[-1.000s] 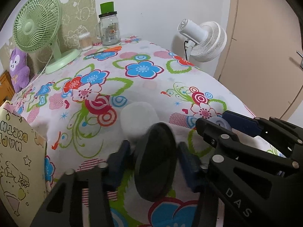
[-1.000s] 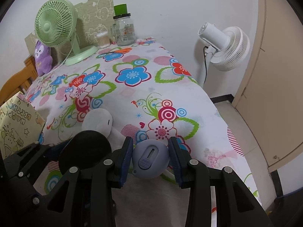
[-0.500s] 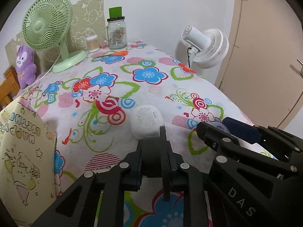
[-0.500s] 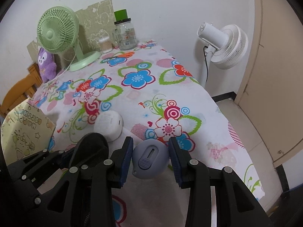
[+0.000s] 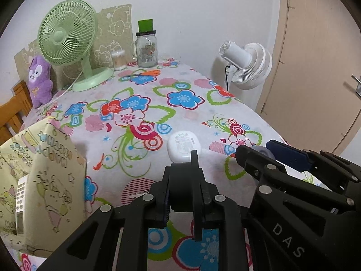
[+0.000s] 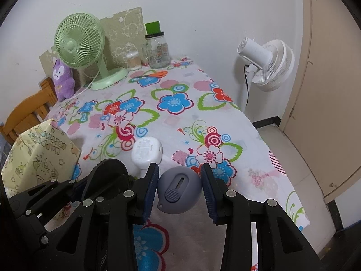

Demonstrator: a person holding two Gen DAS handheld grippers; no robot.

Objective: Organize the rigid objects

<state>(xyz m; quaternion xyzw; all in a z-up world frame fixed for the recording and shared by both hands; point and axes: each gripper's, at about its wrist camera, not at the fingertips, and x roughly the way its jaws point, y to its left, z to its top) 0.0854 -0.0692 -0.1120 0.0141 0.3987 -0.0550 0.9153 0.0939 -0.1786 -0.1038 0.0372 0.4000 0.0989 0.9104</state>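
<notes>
Where the yellow-green printed paper gift bag [image 5: 42,180] stands at the far left edge of the floral-print tablecloth [image 5: 158,99], its mouth faces away, so contents can't be read; a white label strip shows on its side in the left wrist view only. Next rightward, the left gripper [image 5: 187,194] is clenched on a flat black round disc [image 5: 183,187], held on edge w/ its face turned sideways; the left view gives only the thin rim running up-down between the pads. The right wrist view shows that disc's [image 6: 106,176] broad dark face instead, tilted toward the bag. Just beyond the disc lies a white rounded-square plastic case [image 5: 183,145] flat on the cloth, printed side up, apart from both grippers; small slots on its right edge show only in the right view. Further right, the right gripper [image 6: 179,189] grasps a grey oval plastic object w/ a slider button [image 6: 179,189], slot and long axis running roughly along the fingers, narrow tab end toward the camera, lifted off the cloth, prob. In the left view only a sliver of it peeks out. Far back: a green desk fan [image 5: 67,33], then a clear glass jar w/ black lid [image 5: 146,49], seemingly empty. Off the table, a white floor fan [image 5: 248,65].
</notes>
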